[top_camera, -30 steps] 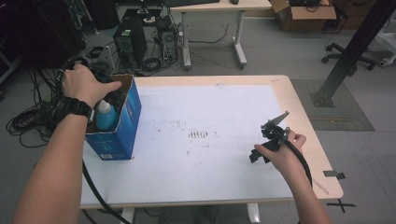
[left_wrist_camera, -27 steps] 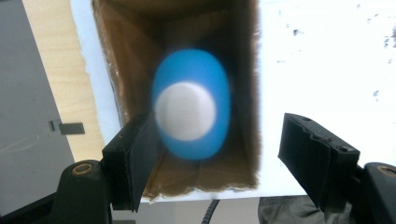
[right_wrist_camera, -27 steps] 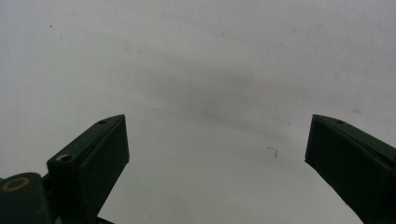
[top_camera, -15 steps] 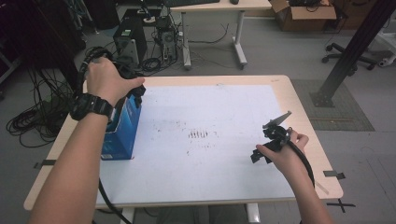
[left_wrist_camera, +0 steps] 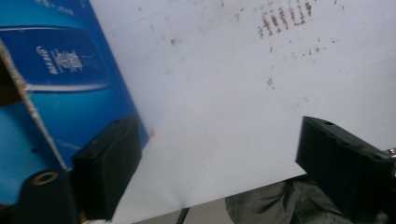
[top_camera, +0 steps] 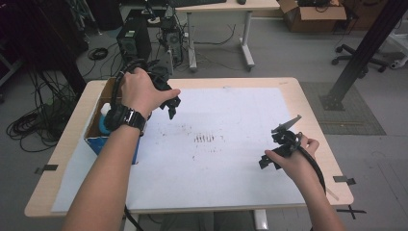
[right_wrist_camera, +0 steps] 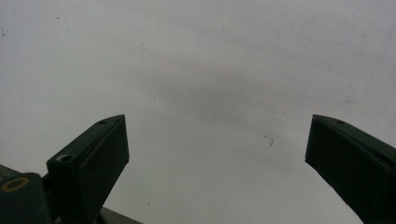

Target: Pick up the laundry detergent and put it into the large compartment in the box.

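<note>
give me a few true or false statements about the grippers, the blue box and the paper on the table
1. The left gripper holds a bottle between its jaws. False: its jaws have just been opening and nothing is between them.
2. The blue box sits at the left edge of the table. True.
3. A bottle with a white cap stands inside the blue box. True.
4. The right gripper hangs over the blue box. False: it is over the right part of the white paper, far from the box.
5. The white paper is spotless. False: brownish marks show near its middle.
6. The right gripper is open with nothing between its jaws. True.
</note>
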Demonstrator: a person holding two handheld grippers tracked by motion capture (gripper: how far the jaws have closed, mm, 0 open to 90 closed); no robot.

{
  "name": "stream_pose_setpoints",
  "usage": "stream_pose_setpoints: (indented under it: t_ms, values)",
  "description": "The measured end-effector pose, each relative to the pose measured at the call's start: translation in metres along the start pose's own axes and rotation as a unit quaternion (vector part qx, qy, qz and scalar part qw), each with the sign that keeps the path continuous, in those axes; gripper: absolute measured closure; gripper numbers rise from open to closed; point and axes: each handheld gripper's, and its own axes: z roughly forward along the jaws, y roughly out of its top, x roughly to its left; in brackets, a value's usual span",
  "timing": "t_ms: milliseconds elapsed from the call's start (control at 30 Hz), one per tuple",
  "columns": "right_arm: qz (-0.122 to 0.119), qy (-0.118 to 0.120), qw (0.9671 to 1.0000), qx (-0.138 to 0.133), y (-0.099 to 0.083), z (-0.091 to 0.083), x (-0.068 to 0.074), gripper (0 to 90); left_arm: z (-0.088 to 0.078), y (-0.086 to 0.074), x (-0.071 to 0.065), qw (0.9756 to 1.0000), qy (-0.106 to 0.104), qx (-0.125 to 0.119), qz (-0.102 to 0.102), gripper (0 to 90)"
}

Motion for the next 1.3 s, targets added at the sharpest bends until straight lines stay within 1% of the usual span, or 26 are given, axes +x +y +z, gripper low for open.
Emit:
stream_pose_setpoints:
  t_ms: [33, 133, 167, 300, 367, 533, 900, 967, 1067, 1300]
  values:
    - [0.003, 0.001, 1.0, -0.001, 0.0, 0.0, 0.0, 6.1, 0.001, 0.0, -0.002, 1.0, 0.001, 0.002, 0.001, 11.1]
    - [0.002, 0.001, 1.0, 0.003, -0.001, 0.0, -0.001, 6.1, 0.007, 0.001, -0.007, 1.0, 0.001, 0.001, 0.003, 8.2]
    - [0.002, 0.001, 1.0, 0.002, -0.001, 0.0, -0.001, 6.1, 0.009, 0.001, -0.009, 1.0, -0.002, 0.002, 0.004, 7.2]
    - [0.003, 0.001, 1.0, 0.002, -0.001, 0.0, -0.002, 6.0, 0.015, 0.001, -0.012, 1.0, -0.003, 0.001, 0.006, 4.9]
    - [0.003, 0.001, 1.0, 0.002, -0.001, 0.0, -0.002, 6.0, 0.018, 0.001, -0.013, 0.9999, -0.006, 0.002, 0.011, 5.1]
    - [0.0, 0.001, 1.0, -0.001, -0.001, -0.001, -0.002, 6.0, 0.026, 0.001, -0.015, 0.9999, -0.008, 0.005, 0.013, 5.0]
    - [0.0, 0.001, 1.0, 0.001, -0.001, -0.001, -0.001, 6.0, 0.026, 0.0, -0.013, 0.9999, -0.009, 0.002, 0.008, 4.9]
    - [-0.001, 0.0, 1.0, -0.002, -0.001, -0.001, 0.0, 6.0, 0.027, 0.0, -0.013, 0.9999, -0.01, 0.004, 0.01, 4.9]
    - [0.0, 0.001, 1.0, 0.002, -0.001, -0.002, 0.001, 6.0, 0.027, -0.001, -0.013, 0.9999, -0.011, 0.003, 0.01, 5.0]
    - [-0.001, 0.003, 1.0, 0.001, -0.002, -0.003, 0.001, 5.8, 0.026, -0.002, -0.012, 0.9999, -0.012, 0.002, 0.009, 4.9]
